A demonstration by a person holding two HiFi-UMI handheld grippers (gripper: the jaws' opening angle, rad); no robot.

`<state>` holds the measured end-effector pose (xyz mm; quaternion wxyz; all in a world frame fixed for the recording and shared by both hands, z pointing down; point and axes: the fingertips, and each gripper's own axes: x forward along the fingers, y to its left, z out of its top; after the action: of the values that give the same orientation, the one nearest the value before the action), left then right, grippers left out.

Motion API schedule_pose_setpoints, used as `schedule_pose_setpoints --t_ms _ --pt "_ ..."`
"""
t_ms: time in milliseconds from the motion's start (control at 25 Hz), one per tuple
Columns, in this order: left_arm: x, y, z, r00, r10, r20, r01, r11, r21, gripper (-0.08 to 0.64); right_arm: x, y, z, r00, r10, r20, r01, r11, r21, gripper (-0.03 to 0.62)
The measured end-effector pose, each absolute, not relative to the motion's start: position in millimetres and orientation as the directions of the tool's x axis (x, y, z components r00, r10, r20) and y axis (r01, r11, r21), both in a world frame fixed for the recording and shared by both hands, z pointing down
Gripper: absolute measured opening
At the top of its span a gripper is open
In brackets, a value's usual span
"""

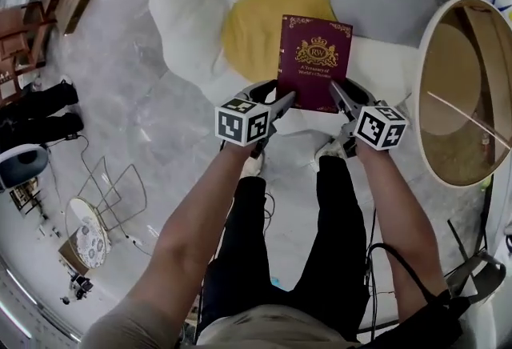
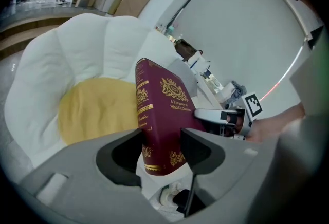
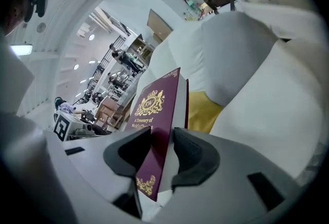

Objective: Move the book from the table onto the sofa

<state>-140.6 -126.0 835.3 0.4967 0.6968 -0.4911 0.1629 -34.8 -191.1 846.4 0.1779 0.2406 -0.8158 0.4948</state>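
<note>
A dark red book [image 1: 314, 61] with gold print hangs over the flower-shaped sofa [image 1: 192, 19], above its yellow centre cushion [image 1: 252, 31]. My left gripper [image 1: 282, 103] is shut on the book's near left corner. My right gripper [image 1: 336, 95] is shut on its near right corner. In the left gripper view the book [image 2: 159, 115] stands between the jaws, spine side showing, with the right gripper [image 2: 216, 117] beyond. The right gripper view shows the book's cover [image 3: 154, 120] clamped between its jaws, over the yellow cushion [image 3: 203, 110].
A round table [image 1: 468, 91] with a white rim and brown top stands at the right, close to my right arm. The floor is grey marble. A wire stool [image 1: 112, 187], a small patterned round table [image 1: 90, 239] and dark bags [image 1: 36, 111] lie at the left.
</note>
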Motion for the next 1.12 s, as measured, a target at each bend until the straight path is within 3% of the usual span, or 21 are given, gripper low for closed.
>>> schedule_pose_setpoints --t_ms 320,560,760,1120 --pt "-190.1 -88.6 975.6 0.450 -0.511 0.733 -0.836 0.048 0.547 0.235 -94.2 -163.8 986.3 -0.798 -0.088 0.597 -0.569 0.439 -0.696 0.147" --pt "-192.9 -71.1 1002.8 0.463 -0.519 0.718 -0.818 0.061 0.572 0.235 -96.2 -148.6 999.9 -0.766 -0.076 0.638 -0.594 0.463 -0.658 0.153" --pt "-198.3 -57.6 964.6 0.465 -0.489 0.738 -0.838 0.026 0.545 0.235 -78.3 -146.7 966.2 -0.727 -0.116 0.677 -0.644 0.456 -0.614 0.152" --pt "-165.4 -15.0 770.9 0.602 -0.443 0.664 -0.784 -0.172 0.596 0.225 -37.7 -94.2 804.1 -0.685 -0.136 0.716 -0.654 0.548 -0.522 0.046"
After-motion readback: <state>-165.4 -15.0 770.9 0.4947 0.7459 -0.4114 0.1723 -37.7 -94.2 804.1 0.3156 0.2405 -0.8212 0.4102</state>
